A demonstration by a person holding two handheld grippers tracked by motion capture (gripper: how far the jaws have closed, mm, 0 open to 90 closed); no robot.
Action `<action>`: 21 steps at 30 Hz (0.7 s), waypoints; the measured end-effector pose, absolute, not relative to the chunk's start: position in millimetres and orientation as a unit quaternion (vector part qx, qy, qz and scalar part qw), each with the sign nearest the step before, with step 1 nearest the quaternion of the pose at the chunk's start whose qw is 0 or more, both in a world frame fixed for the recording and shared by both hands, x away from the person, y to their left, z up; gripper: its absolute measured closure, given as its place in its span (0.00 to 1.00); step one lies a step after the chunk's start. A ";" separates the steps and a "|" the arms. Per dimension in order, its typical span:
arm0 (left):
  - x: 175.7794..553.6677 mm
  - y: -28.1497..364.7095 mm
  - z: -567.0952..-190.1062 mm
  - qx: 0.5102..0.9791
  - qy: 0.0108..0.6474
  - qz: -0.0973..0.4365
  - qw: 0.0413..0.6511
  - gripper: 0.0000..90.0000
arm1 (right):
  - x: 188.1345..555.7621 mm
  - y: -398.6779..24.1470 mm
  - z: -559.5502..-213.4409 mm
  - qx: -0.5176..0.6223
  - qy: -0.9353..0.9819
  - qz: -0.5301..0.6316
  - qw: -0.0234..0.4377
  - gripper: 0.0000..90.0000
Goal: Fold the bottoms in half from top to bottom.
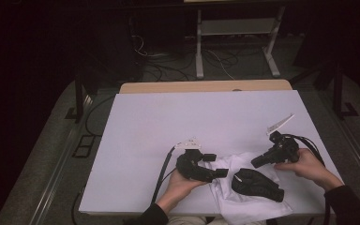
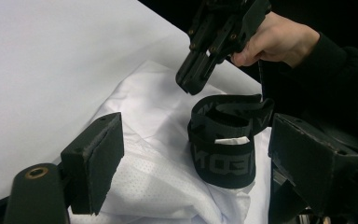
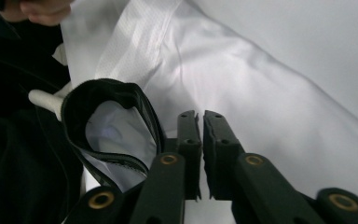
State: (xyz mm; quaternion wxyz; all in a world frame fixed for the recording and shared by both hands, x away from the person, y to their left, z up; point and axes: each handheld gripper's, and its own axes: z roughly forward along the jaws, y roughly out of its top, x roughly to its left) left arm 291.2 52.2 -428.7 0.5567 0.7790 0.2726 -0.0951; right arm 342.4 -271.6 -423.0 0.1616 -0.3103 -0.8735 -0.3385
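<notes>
A white table takes up the middle of the high view, with a strip of pale wood at its far edge and dark floor around it. A person's forearms come in from the near side, each hand carrying a black two-jaw gripper.

On the near right part of the table lies a crumpled white garment of perforated fabric, its near end hanging just over the table's edge. In the left gripper view the garment spreads under the jaws; in the right gripper view it runs from the near middle up to the far left.

On top of the garment sits a black elastic band, rolled into an open loop with faint lettering on it and a small white tag. The left gripper view shows the band standing on its edge on the cloth, between the two jaws but touching neither. In the right gripper view the band lies just left of the jaws, white cloth showing through its opening.

The left gripper rests at the left edge of the garment, its jaws spread wide and holding nothing. The right gripper hovers just beyond the band, pointing down toward it; its jaws are pressed together with only a thin slit between the pads and nothing pinched.
</notes>
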 end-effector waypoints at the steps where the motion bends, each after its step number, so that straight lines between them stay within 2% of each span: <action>1: 291.4 52.4 -428.8 0.778 0.274 -0.095 0.557 0.19 | 342.4 -269.3 -424.4 -0.310 -0.876 -0.332 0.163 0.95; 6: 292.8 54.8 -429.1 0.776 0.277 -0.093 0.559 0.19 | 343.8 -260.5 -432.6 -0.309 -0.882 -0.314 0.168 0.97; 12: 295.1 57.6 -430.8 0.775 0.283 -0.089 0.558 0.19 | 339.6 -253.1 -438.5 -0.296 -0.885 -0.303 0.194 0.98; 21: 300.1 64.1 -433.5 0.772 0.297 -0.081 0.557 0.19 | 330.0 -256.0 -433.5 -0.284 -0.880 -0.321 0.203 0.98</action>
